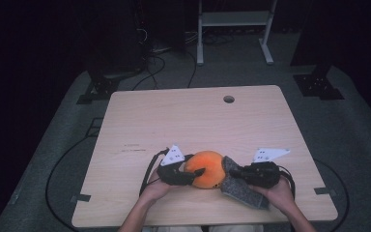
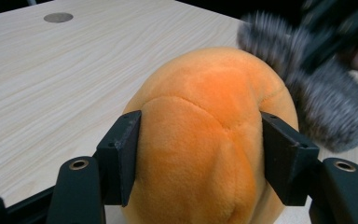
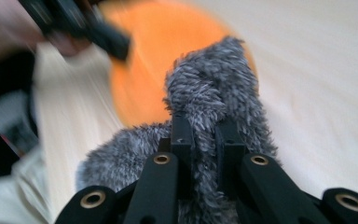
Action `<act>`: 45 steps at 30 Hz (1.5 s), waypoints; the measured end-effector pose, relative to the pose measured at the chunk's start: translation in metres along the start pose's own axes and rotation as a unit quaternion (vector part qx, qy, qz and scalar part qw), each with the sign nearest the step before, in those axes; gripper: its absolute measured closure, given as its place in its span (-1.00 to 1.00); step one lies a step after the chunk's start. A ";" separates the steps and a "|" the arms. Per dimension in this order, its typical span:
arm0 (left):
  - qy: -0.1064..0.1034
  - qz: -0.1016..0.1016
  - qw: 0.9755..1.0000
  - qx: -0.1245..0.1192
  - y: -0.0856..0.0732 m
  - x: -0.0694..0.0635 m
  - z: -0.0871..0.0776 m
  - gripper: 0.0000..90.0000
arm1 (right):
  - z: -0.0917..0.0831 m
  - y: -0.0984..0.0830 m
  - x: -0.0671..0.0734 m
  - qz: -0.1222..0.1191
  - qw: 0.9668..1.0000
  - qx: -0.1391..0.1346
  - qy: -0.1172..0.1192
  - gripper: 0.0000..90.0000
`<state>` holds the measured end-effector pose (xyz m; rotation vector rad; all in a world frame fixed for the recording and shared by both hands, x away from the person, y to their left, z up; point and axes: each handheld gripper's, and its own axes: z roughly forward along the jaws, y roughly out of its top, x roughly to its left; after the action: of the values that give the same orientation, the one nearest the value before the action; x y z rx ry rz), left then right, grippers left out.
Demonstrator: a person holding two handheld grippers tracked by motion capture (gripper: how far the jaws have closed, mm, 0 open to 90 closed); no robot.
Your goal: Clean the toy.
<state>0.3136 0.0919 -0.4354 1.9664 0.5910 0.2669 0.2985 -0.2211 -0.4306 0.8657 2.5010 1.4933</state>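
Nearest the person's edge of the pale wood-grain table [image 1: 140,121], the orange plush ball [image 1: 206,169] serves as landmark: a soft, rounded, seamed toy with a short velvety nap, resting on the tabletop close to that edge. On its left side the left gripper [image 1: 186,175] has its two black jaws spread wide and pressed against opposite flanks of the ball, clamping it across its width. Against the ball's right side lies a grey shaggy cloth [image 1: 239,186], long-piled and limp, with the right gripper [image 1: 236,175] pinching a fold of it between jaws drawn nearly together. The likely trouble is the ball: being squashy and round, it could squirm out of the flat jaws if the left hand lifts or twists, since the plush gives instead of resisting. A hard tug on the cloth might also drag the ball sideways, as the two touch, or the thin pinched fold might slip free because the fibres are loose. Far beyond the ball, near the table's far edge, sits a small round cable hole [image 1: 229,99]
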 end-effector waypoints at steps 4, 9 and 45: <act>-0.005 0.002 1.000 0.000 0.000 -0.001 0.000 -0.26 | -0.004 0.012 0.001 0.005 0.999 -0.044 0.012 0.79; -0.037 -0.047 0.998 0.000 0.010 0.004 -0.004 -0.68 | 0.015 0.008 0.006 -0.006 1.000 -0.007 0.018 0.79; -0.016 -0.061 0.997 0.040 0.005 0.011 -0.002 -0.70 | 0.022 0.012 0.010 -0.010 1.000 -0.013 0.010 0.79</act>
<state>0.3236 0.0972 -0.4314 1.9984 0.7069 0.1366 0.3028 -0.1945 -0.4297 0.8232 2.4915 1.5322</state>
